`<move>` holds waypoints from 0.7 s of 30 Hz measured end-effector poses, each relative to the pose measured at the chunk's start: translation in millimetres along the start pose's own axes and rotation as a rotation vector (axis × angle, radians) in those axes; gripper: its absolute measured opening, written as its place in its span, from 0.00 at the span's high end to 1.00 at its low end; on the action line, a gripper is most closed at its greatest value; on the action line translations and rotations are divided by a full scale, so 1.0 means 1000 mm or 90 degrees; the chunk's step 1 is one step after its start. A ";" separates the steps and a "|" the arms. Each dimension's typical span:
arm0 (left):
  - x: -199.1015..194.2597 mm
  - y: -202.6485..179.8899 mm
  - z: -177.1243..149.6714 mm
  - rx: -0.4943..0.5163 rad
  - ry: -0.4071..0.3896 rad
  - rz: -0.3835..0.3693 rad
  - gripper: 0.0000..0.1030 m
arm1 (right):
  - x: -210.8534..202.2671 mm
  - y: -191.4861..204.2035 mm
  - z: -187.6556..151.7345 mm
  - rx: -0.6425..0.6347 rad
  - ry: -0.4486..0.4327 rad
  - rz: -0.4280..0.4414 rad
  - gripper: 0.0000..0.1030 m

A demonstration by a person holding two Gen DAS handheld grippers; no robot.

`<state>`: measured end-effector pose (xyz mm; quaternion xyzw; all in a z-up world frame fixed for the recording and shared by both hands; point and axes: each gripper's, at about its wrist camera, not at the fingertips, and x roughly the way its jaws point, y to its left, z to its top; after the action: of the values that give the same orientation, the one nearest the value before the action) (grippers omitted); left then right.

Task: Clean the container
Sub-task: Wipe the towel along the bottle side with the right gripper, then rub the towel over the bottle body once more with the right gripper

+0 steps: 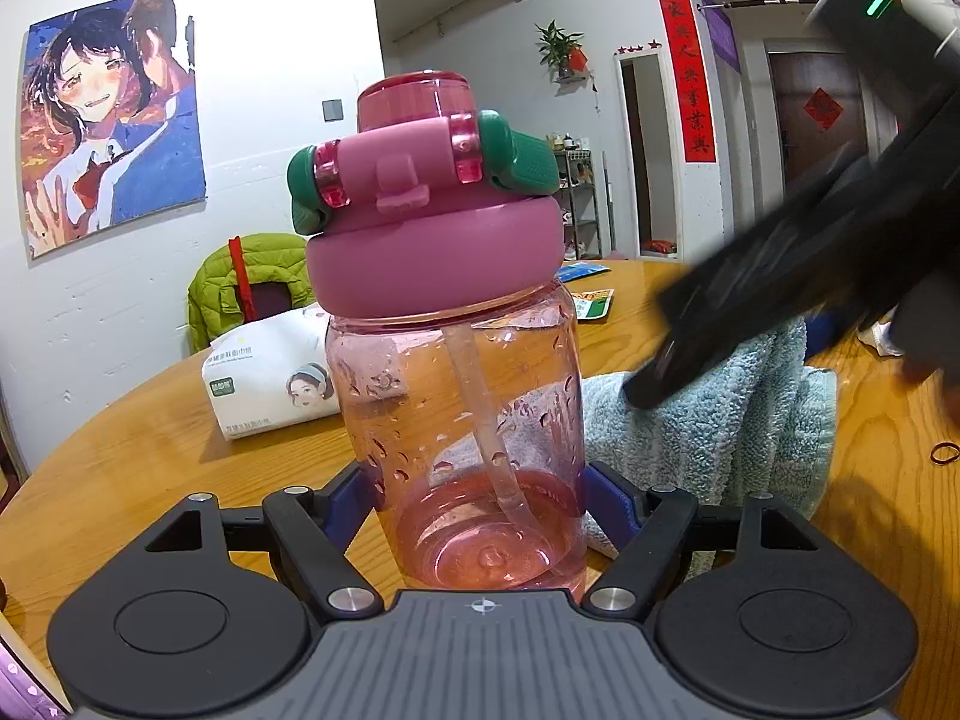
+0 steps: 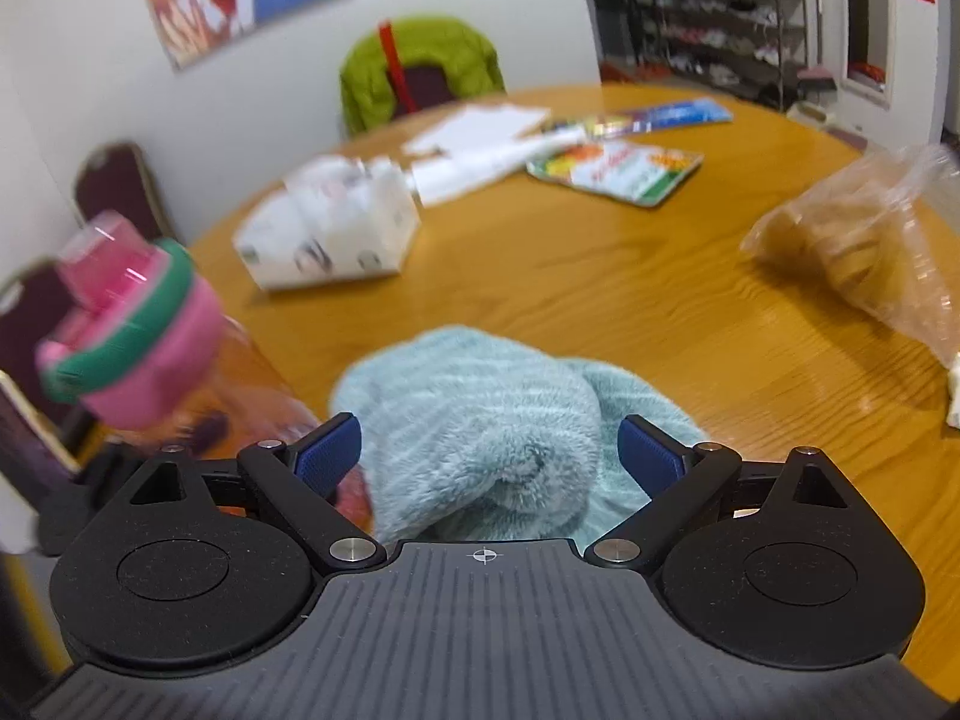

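A clear pink water bottle [image 1: 456, 390] with a pink and green flip lid [image 1: 420, 180] and an inner straw stands upright on the round wooden table [image 1: 150, 468]. Droplets cling to its wall. My left gripper [image 1: 480, 498] is shut on its lower body, one blue pad on each side. A folded light-blue towel [image 1: 720, 420] lies just right of the bottle. My right gripper [image 2: 489, 456] hangs over the towel [image 2: 480, 408], open wide, with the towel's roll between its blue pads but not squeezed. In the right wrist view the bottle [image 2: 150, 330] is at the left, blurred.
A white tissue pack [image 1: 270, 378] lies behind the bottle. Papers and a snack packet [image 2: 618, 168] are at the far side, and a clear plastic bag [image 2: 852, 246] at the right. A chair with a green jacket [image 1: 252, 288] stands by the wall. A hair band [image 1: 943, 452] lies at the right.
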<state>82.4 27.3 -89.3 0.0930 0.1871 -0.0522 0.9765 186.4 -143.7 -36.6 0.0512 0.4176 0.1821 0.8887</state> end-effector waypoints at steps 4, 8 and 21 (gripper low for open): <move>0.000 0.000 0.000 0.001 0.001 0.001 0.28 | 0.033 0.002 -0.010 -0.028 0.038 -0.005 0.41; 0.000 0.002 -0.001 0.002 0.001 0.002 0.28 | 0.021 0.003 -0.011 0.005 -0.014 0.014 0.83; 0.002 0.002 0.001 0.010 0.002 0.011 0.26 | 0.023 -0.032 -0.021 0.187 -0.213 0.231 0.81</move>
<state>84.3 28.5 -88.8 0.1023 0.1871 -0.0449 0.9760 192.6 -166.5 -74.7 0.2822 0.2711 0.2645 0.8814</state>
